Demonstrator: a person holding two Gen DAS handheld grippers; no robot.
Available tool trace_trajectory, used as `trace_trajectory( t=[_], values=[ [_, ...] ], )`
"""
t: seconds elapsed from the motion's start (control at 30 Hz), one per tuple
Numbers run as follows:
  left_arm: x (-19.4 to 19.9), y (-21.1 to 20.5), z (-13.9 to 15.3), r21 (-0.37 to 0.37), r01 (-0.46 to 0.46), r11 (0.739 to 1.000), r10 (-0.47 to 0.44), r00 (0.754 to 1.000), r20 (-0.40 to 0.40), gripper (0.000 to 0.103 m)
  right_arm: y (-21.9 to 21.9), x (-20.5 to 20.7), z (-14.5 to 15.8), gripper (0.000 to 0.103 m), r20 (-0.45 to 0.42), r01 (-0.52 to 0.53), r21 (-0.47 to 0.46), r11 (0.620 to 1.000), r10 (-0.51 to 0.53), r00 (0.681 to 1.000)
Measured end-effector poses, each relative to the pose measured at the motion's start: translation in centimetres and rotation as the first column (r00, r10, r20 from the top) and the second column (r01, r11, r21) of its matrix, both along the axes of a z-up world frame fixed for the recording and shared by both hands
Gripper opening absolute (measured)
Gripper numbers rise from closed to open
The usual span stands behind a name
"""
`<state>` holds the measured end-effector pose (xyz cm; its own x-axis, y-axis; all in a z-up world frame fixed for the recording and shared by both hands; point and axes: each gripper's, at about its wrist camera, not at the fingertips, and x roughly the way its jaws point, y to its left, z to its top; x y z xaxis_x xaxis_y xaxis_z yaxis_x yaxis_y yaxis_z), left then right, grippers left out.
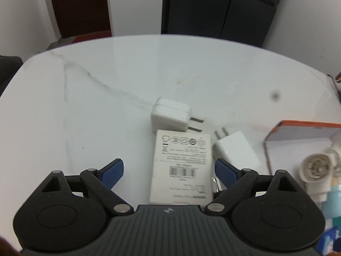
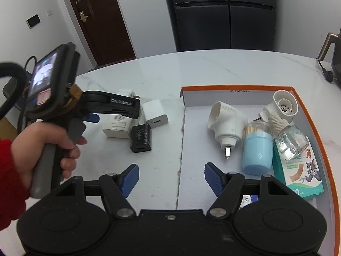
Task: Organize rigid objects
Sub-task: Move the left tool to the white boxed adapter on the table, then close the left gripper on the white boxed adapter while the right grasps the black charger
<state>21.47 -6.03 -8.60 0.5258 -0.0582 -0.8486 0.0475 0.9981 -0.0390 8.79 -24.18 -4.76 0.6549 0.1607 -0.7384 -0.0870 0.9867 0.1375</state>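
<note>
In the left wrist view my left gripper [image 1: 169,170] is open and hangs over a flat white box with a barcode label [image 1: 181,166]. The box lies on the table between the blue pads; the left pad stands clear of it. Beyond the box lie a white charger with two prongs [image 1: 170,115] and a second white charger [image 1: 234,149]. In the right wrist view my right gripper [image 2: 171,178] is open and holds nothing, low over the table by the left edge of the orange-rimmed box [image 2: 234,88]. A black charger [image 2: 140,138] lies next to the white box [image 2: 116,125].
The orange-rimmed box holds a white plug adapter [image 2: 226,123], a blue toothpick jar [image 2: 257,153], a clear liquid bottle [image 2: 289,138], a white plug-in device [image 2: 283,104] and a bandage carton [image 2: 302,175]. A hand in a red sleeve [image 2: 42,147] holds the left gripper [image 2: 115,115]. A dark cabinet stands behind the marble table [image 2: 213,68].
</note>
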Motion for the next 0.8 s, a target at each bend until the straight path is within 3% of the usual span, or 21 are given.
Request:
trace_trajectory(
  t=[0.13, 0.2, 0.3, 0.63, 0.7, 0.8],
  values=[
    [-0.3, 0.6, -0.7, 0.013, 0.021, 1.0, -0.021, 1.0, 0.019, 0.086, -0.1, 0.6, -0.3, 0.081, 0.0, -0.001, -0.005, 1.0, 0.001, 1.0],
    [-1.0, 0.9, -0.4, 0.024, 0.05, 0.998, -0.051, 0.998, 0.042, 0.059, 0.0, 1.1, -0.6, 0.081, -0.001, -0.005, -0.003, 1.0, 0.005, 1.0],
    [-1.9, 2.5, 0.0, -0.03, 0.053, 0.998, -0.052, 0.998, 0.031, 0.059, 0.9, 2.2, -1.0, 0.081, -0.005, -0.025, -0.003, 1.0, 0.024, 1.0],
    [-9.3, 8.4, 2.1, -0.057, -0.037, 0.998, 0.039, 0.998, 0.046, 0.06, 6.1, 7.6, -3.4, 0.081, -0.046, -0.115, -0.039, 0.993, 0.113, 0.993],
    [-10.6, 8.9, 2.3, -0.077, -0.061, 0.995, 0.065, 0.997, 0.045, 0.06, 7.0, 8.6, -4.2, 0.077, -0.057, -0.121, -0.057, 0.991, 0.118, 0.991],
    [-11.9, 9.2, 2.6, -0.086, -0.07, 0.994, 0.074, 0.996, 0.046, 0.06, 8.0, 10.0, -5.4, 0.06, -0.081, -0.123, -0.104, 0.987, 0.115, 0.99]
  ],
)
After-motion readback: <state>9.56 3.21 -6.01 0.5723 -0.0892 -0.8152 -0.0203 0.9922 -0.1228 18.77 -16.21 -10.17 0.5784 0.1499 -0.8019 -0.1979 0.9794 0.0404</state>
